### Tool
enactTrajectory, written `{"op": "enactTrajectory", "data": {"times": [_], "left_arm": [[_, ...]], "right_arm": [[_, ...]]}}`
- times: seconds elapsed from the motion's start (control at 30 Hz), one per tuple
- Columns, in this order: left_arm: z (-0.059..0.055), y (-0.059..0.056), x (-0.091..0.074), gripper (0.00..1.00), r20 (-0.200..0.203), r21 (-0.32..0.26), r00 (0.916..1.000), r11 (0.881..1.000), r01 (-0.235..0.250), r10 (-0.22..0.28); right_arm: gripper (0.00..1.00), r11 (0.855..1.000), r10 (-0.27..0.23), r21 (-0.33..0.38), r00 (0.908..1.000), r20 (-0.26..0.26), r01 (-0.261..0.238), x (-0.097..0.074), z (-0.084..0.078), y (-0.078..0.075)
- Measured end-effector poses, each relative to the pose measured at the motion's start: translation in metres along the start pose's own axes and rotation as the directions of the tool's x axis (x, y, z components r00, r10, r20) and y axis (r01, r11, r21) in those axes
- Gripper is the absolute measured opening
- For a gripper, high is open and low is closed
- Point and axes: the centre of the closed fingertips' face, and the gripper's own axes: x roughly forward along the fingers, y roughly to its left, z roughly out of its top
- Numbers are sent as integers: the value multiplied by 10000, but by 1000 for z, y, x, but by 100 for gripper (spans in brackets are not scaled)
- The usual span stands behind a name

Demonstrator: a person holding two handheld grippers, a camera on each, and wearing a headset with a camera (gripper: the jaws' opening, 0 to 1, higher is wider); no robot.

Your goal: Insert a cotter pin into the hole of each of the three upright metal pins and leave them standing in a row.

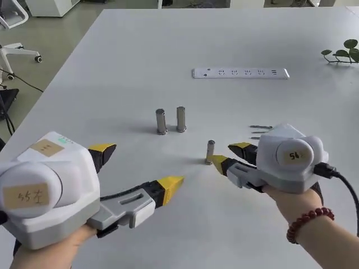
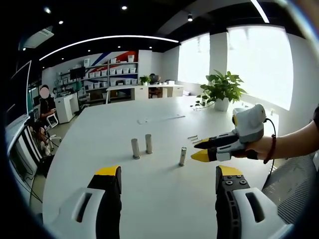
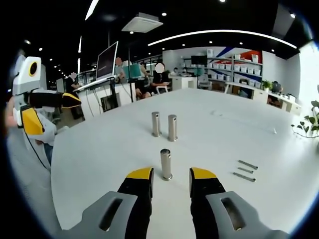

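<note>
left hand-held gripper spread, empty; right hand-held gripper parted, metal pin just beyond tips.

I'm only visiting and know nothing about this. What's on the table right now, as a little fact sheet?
Metal pin pair: upright, side by side
Lone metal pin: upright, nearer the person
Cotter pins: three, lying loose on the table, none inserted
Left hand-held gripper: open, holding nothing
Right hand-held gripper: open, tips by the lone pin
Also: power strip
</note>
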Motion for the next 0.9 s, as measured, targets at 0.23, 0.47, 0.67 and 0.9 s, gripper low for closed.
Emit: {"op": "enactTrajectory", "data": {"times": [0.23,0.47,0.67,0.9], "left_arm": [[1,-4,-1,77,16,94,10000,9999,43,-43],[1,-5,-3,77,-49,233,10000,9997,15,-14],[-1,-7,-2,77,-178,344,9998,9994,43,-37],[-2,-8,-2,76,-242,355,9997,9993,76,-68]], "right_arm": [[26,9997,139,-209,9995,-293,-145,-11,2,-18],[27,9980,311,-523,9952,-929,-361,-18,0,-37],[26,9938,539,-871,9846,-1664,-691,-18,-8,-51],[23,9870,219,-1497,9723,-2327,-581,-16,-13,-77]]}}
